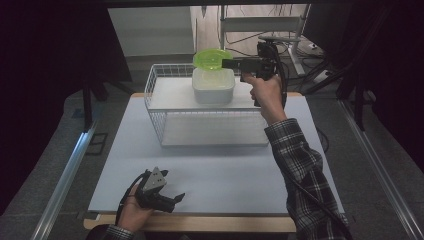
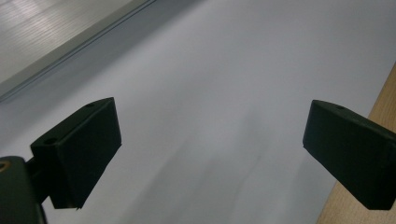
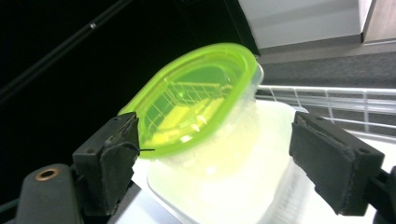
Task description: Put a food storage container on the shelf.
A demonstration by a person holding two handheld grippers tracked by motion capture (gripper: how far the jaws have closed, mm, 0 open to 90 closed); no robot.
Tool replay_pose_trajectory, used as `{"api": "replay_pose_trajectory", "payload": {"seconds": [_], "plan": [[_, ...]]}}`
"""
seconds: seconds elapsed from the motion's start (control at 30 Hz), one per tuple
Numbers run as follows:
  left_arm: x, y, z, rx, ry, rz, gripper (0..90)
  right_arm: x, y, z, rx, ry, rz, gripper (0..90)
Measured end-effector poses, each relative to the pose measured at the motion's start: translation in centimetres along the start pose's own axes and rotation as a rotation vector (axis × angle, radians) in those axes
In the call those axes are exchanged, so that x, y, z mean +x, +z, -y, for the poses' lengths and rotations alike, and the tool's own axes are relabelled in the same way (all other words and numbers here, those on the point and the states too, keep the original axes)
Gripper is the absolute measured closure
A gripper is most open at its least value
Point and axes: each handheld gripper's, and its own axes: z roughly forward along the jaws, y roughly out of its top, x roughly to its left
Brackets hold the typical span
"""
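At the far side of the worktop [image 1: 215,170], we see the right tongs [image 3: 212,154] spread wide, their jaws flanking a green-lidded tub [image 3: 196,100] without pressing on it. The tub leans tilted on a white container [image 1: 213,86] that stands on top of a white wire rack [image 1: 160,112]. We cannot tell whether the left jaw's edge brushes the green lid. Near the front edge, the left tongs [image 2: 210,154] lie low over the pale sheet, jaws wide apart and empty. The lower part of the tub is blurred against the container. A plaid sleeve [image 1: 300,165] crosses the worktop's right side.
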Motion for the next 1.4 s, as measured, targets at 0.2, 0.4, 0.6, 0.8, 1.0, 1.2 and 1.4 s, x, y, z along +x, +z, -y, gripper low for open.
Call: {"api": "replay_pose_trajectory", "payload": {"seconds": [0.2,0.4,0.6,0.8,1.0,1.2,1.4], "plan": [[0.0,0.0,0.0,-0.002,-0.002,0.000,3.8,0.2,-1.1,1.0,0.007,-0.047,-0.003,13.1],[0.0,0.0,0.0,-0.010,-0.009,0.000,3.8,0.6,-2.1,2.2,0.022,-0.107,0.009,10.6],[0.0,0.0,0.0,-0.009,-0.009,0.000,3.8,0.7,-2.7,3.5,0.039,-0.141,-0.001,8.4],[0.0,0.1,0.0,-0.009,-0.009,0.001,3.8,1.0,-3.1,4.7,0.057,-0.208,0.016,6.0],[0.0,0.1,0.0,-0.011,-0.009,0.000,3.8,1.4,-3.3,6.1,0.081,-0.280,0.030,2.6],[0.0,0.1,0.0,-0.015,-0.009,0.001,3.7,1.8,-3.3,7.5,0.092,-0.342,0.051,1.1],[0.0,0.2,0.0,-0.013,-0.007,0.001,3.6,2.0,-3.3,8.8,0.092,-0.354,0.042,0.5]]}}
